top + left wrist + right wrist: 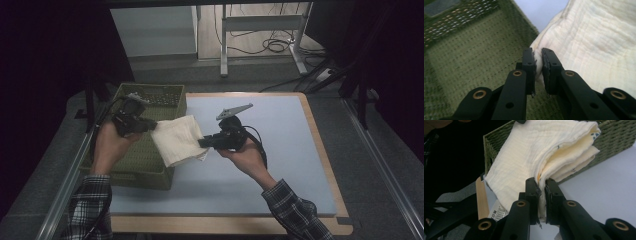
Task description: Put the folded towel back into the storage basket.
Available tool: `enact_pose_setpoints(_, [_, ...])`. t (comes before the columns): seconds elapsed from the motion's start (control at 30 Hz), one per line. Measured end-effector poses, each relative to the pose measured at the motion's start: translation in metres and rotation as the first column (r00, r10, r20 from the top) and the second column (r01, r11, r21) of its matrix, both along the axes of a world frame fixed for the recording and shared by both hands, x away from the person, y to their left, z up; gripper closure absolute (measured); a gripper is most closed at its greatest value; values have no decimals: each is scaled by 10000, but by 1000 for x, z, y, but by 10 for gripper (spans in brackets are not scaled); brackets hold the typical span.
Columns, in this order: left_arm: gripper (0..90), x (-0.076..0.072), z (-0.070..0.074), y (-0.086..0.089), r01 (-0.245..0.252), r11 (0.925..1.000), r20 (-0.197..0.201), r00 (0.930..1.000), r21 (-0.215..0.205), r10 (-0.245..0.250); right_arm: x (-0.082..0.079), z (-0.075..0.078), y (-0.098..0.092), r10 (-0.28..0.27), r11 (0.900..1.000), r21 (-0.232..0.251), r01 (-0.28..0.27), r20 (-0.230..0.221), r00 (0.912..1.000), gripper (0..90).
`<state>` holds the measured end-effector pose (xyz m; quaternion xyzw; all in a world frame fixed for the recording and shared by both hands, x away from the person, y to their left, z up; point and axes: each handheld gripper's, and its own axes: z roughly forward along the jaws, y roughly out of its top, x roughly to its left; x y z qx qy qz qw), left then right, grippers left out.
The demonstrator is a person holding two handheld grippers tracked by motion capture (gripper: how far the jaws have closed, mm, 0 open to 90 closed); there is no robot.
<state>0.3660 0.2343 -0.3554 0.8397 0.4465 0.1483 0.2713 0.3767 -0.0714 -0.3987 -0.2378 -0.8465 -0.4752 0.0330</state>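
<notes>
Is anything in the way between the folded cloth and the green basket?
Nothing visible. Both grippers, left gripper and right gripper, hold the cream cloth over the basket's near corner, and the basket floor under it looks bare.

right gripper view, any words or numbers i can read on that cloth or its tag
White tag hanging under the cream cloth: printed with a barcode and small characters, too small and blurred to read.
Cloth: small dark marks at the folded edges, a pattern as far as can be told, not text.
Green basket: no text.
</notes>
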Motion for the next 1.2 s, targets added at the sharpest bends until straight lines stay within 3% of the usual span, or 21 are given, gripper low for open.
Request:
enact_pose_setpoints(0.63, [819, -2, 1, 47, -1190, 9916, 278, 9927, 509, 1177, 0, 2, 66, 318, 9995, -86, -317, 124, 9994, 823])
enact_pose_setpoints(1.2, [819, -2, -19, 80, -1989, 9752, 278, 9800, 971, 1971, -11, -19, 129, 262, 9991, -322, -265, -97, 9996, 822])
